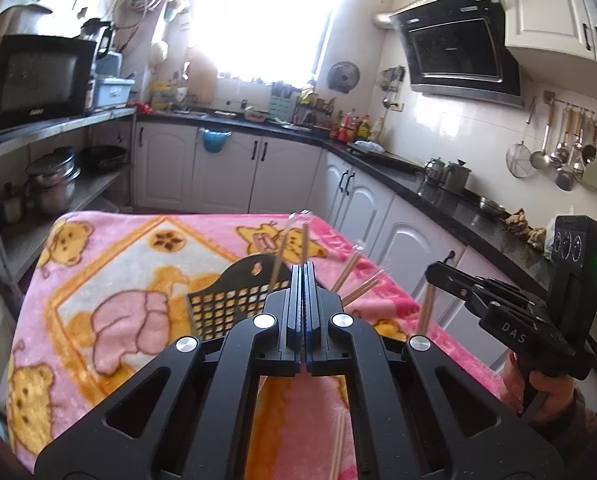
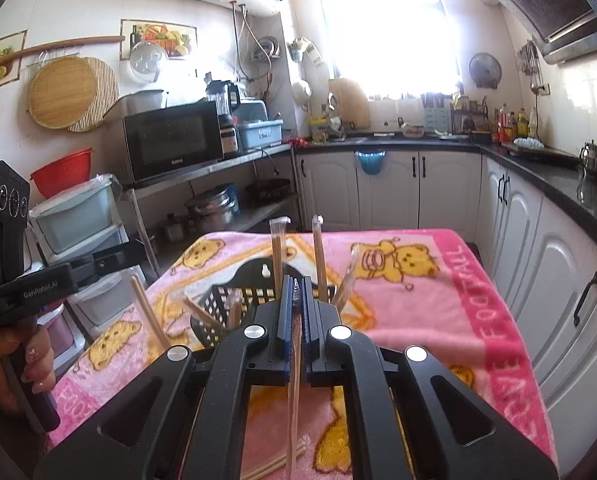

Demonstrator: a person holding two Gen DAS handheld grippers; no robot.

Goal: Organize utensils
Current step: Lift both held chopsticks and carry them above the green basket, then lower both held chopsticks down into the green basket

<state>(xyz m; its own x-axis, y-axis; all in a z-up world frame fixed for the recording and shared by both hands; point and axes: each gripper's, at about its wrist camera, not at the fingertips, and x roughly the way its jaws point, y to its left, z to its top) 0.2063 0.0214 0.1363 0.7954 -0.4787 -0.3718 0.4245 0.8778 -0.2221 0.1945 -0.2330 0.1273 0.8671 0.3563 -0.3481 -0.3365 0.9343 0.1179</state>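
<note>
Chopsticks, pale wooden pairs in clear plastic sleeves (image 2: 277, 256), stand in the black plastic lattice basket (image 2: 218, 304) mid-table; open floor lies left of the pink teddy-bear blanket (image 2: 418, 304), white cabinets (image 2: 510, 216) crowd its right edge; the left gripper (image 1: 304, 276) is clenched on nothing visible; the right gripper (image 2: 296, 292) is clenched on one sleeved chopstick pair (image 2: 294, 400).

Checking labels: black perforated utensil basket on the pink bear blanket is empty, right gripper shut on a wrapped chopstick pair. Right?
Not empty. The right wrist view shows the black utensil basket on the pink bear blanket already holding wrapped chopsticks. The right gripper is shut on a wrapped pair, as stated.
</note>
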